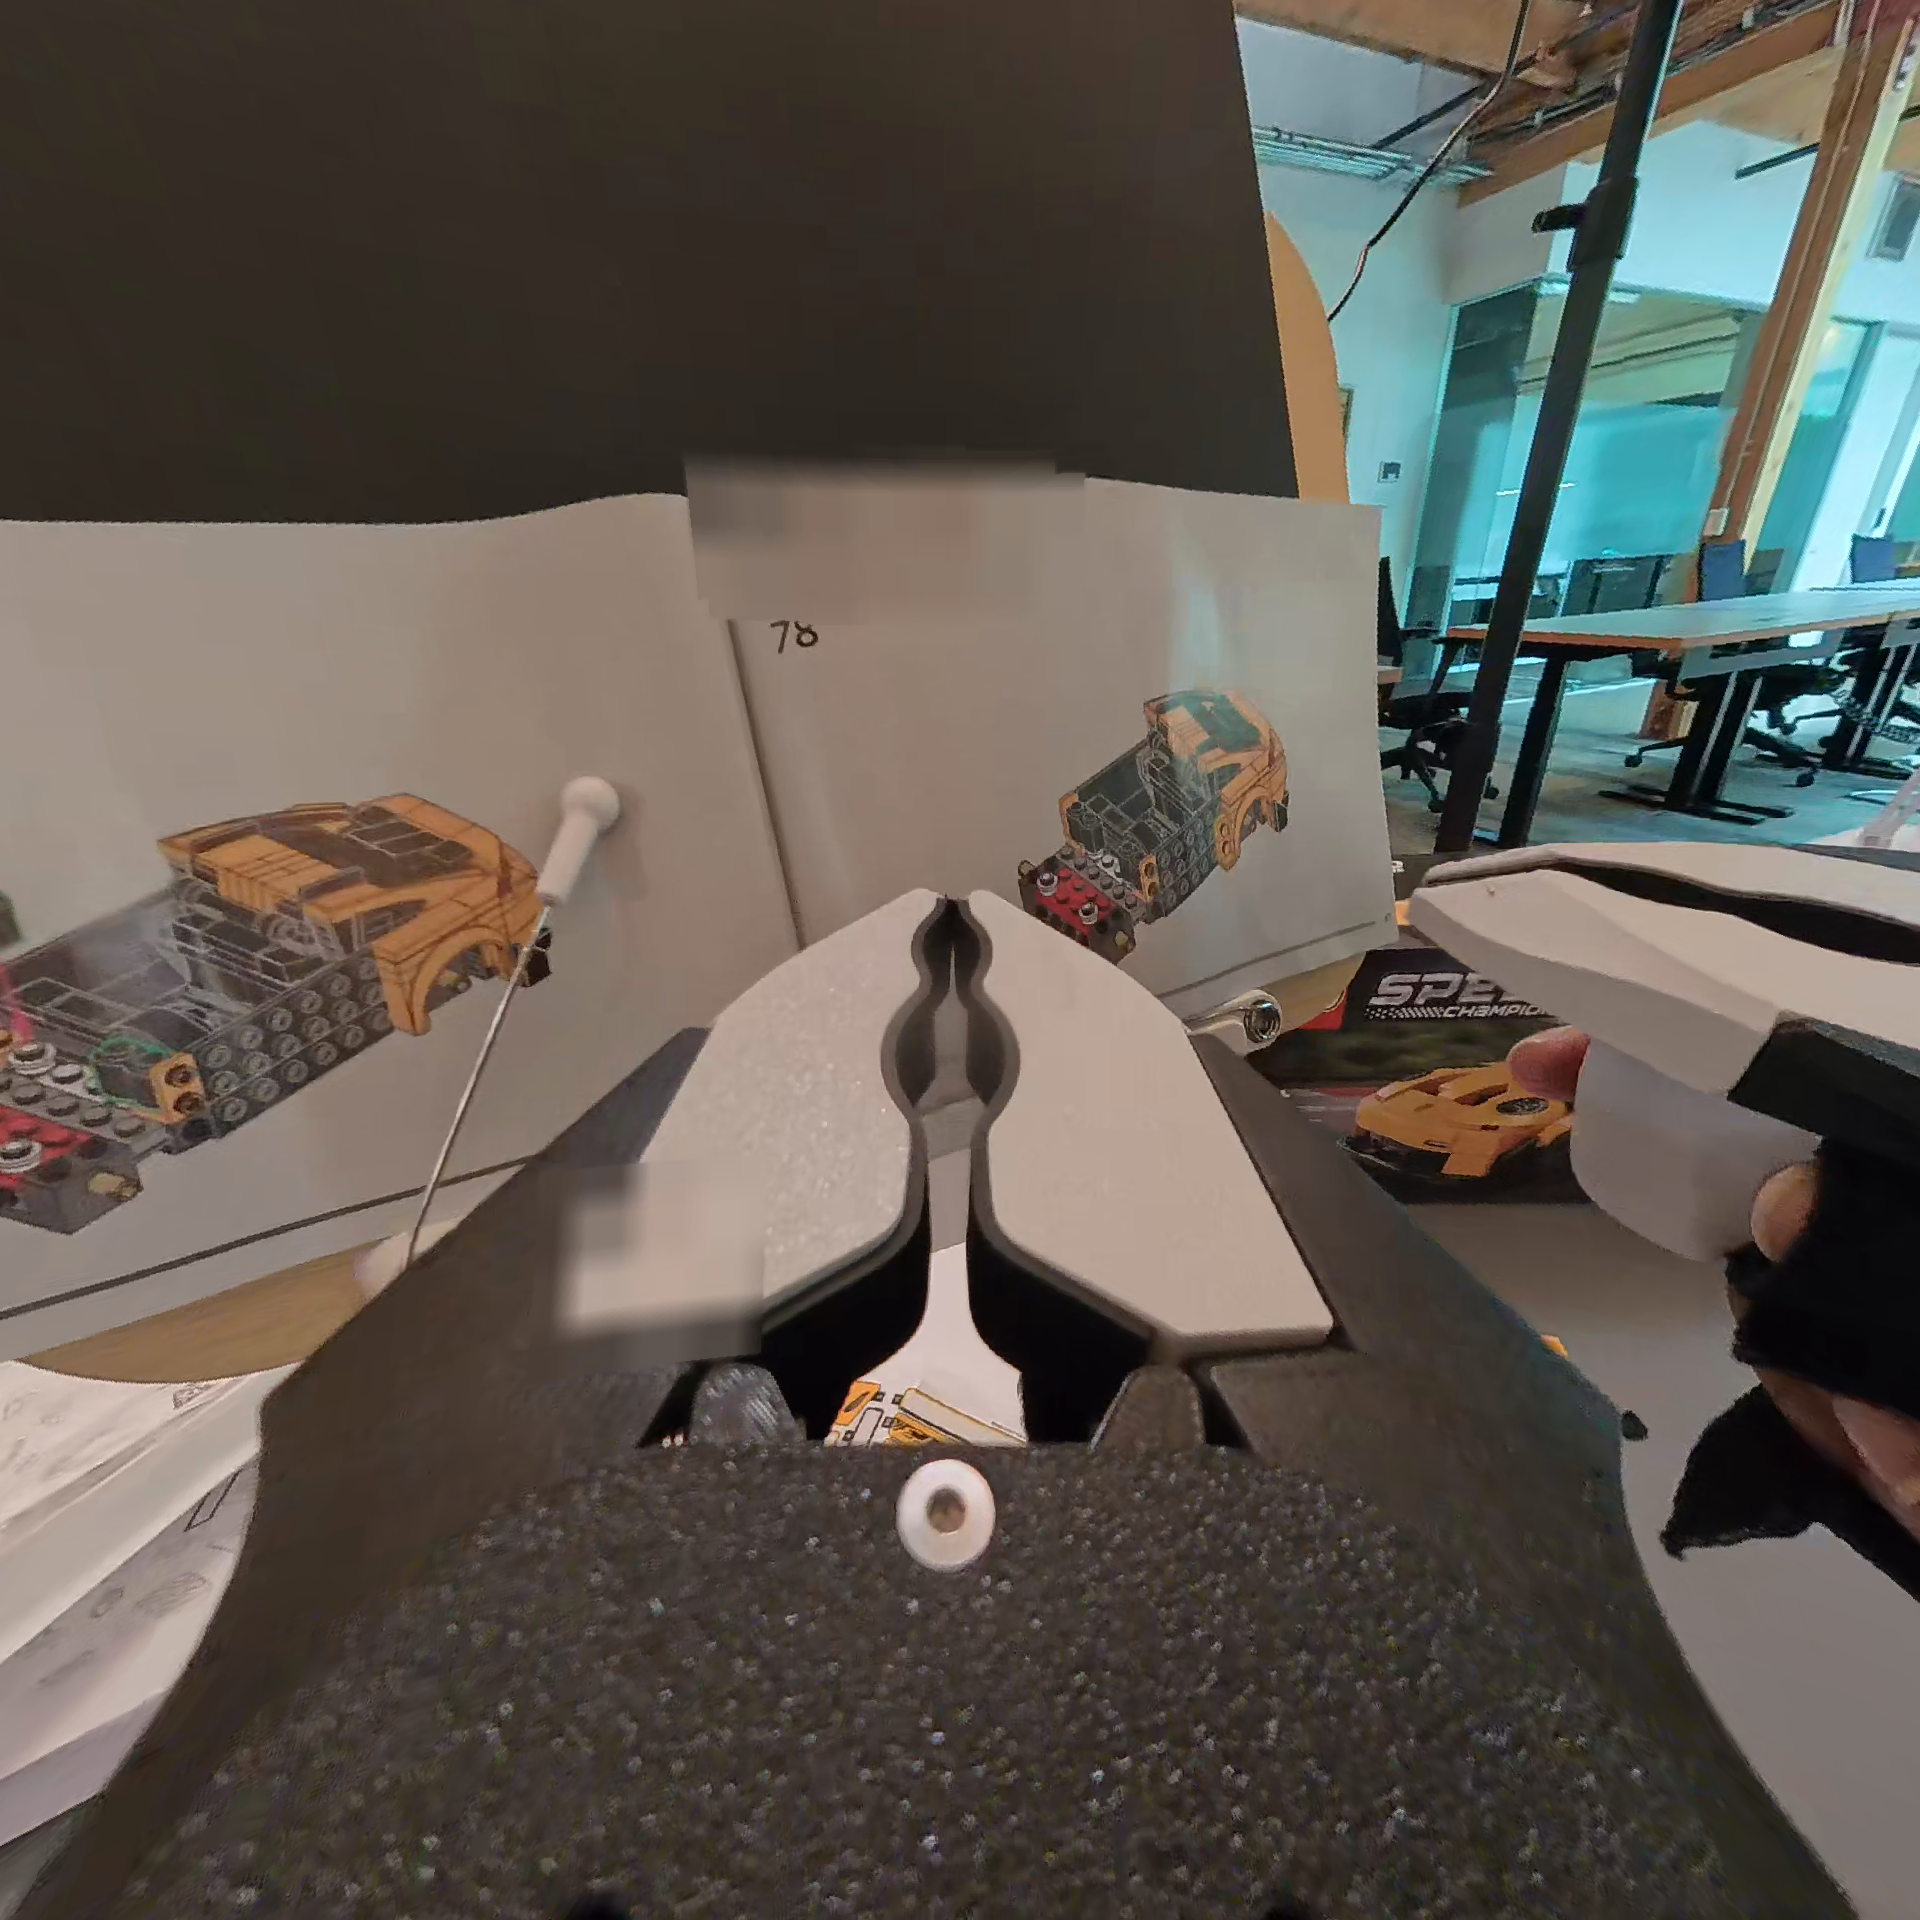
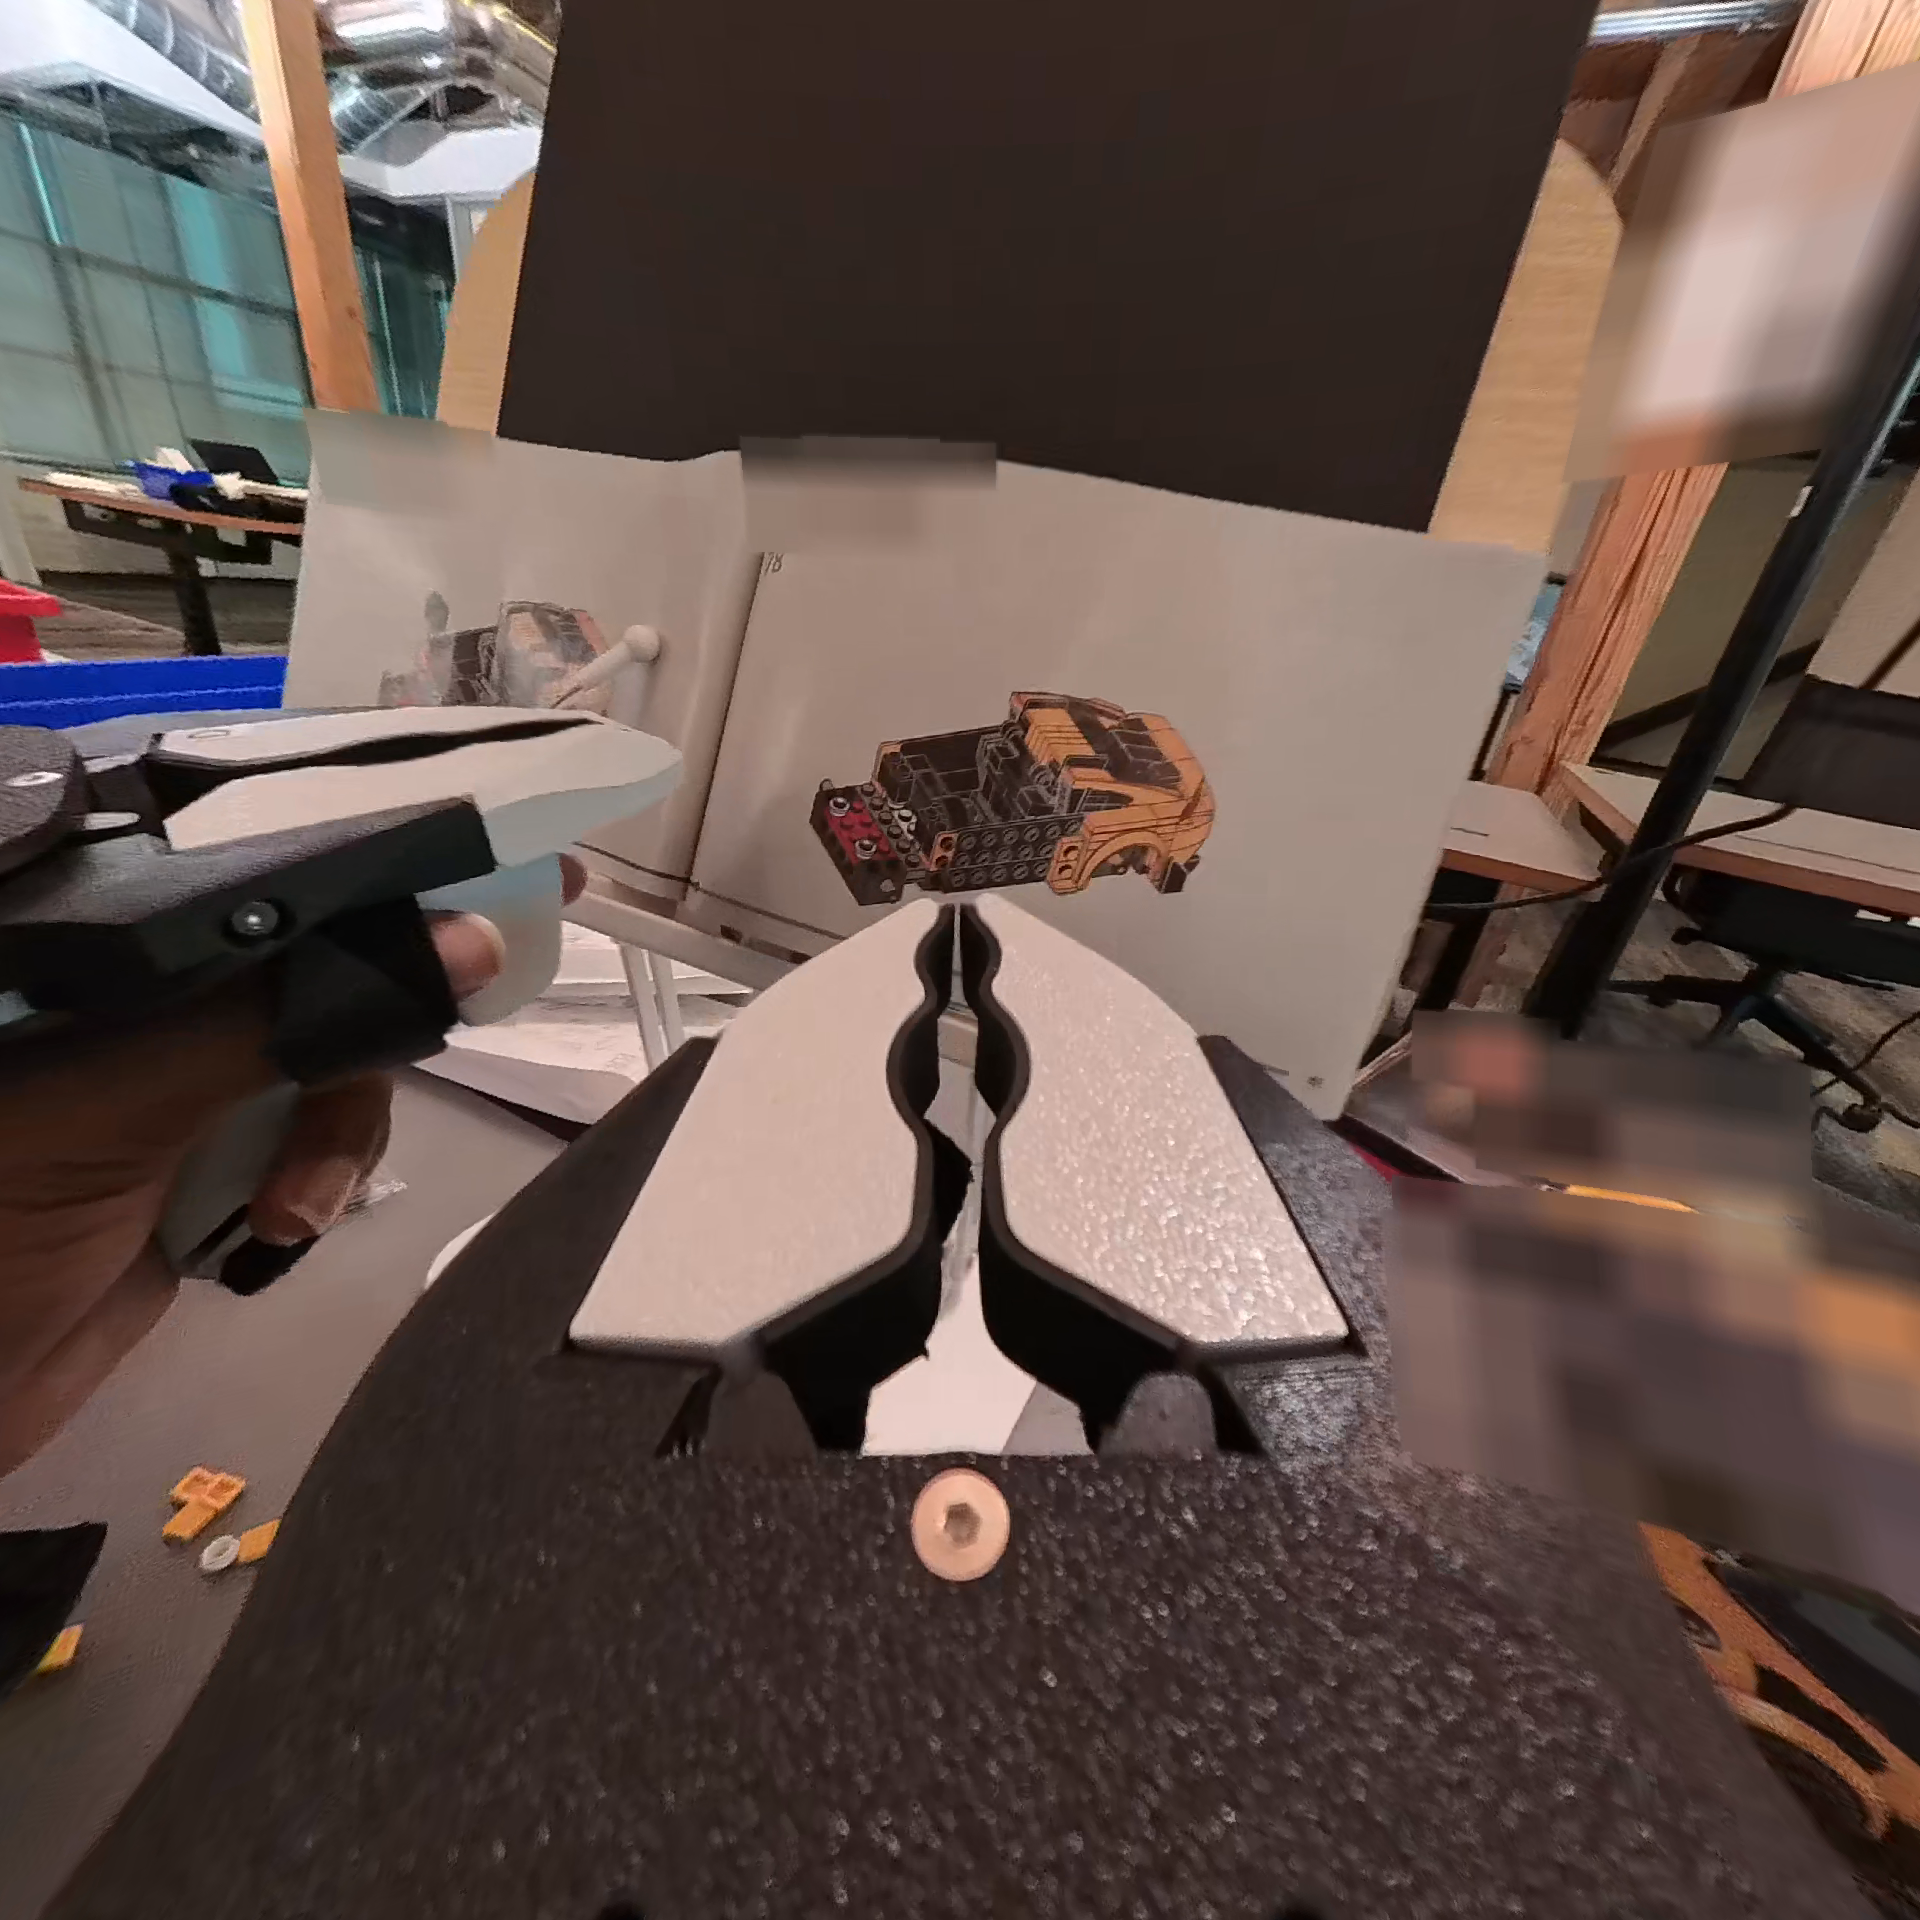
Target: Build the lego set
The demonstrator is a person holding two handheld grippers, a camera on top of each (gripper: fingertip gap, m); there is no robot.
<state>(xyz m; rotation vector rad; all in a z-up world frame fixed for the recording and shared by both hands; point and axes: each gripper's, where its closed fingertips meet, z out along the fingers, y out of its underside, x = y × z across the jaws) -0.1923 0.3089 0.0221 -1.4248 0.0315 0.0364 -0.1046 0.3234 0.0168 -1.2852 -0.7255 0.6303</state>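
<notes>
My left gripper has its two grey fingertips pressed together with nothing between them, and my right gripper is the same — tips closed together, grasp bare. Both are lifted off the table and point at an open instruction booklet propped upright on a wire stand against a dark board. My left fingertips sit just below the booklet's centre fold; my right ones sit just under the printed picture of a half-built yellow and black brick car on the right page. A white-tipped wire arm of the stand lies across the left page.

To the right of my left gripper, the other gripper reaches in from the side, a gloved hand around its handle. Beyond it lies the toy box with a yellow car pictured on it. Loose printed sheets lie at the lower left. On the grey tabletop, under my left hand — a few small orange brick pieces.
</notes>
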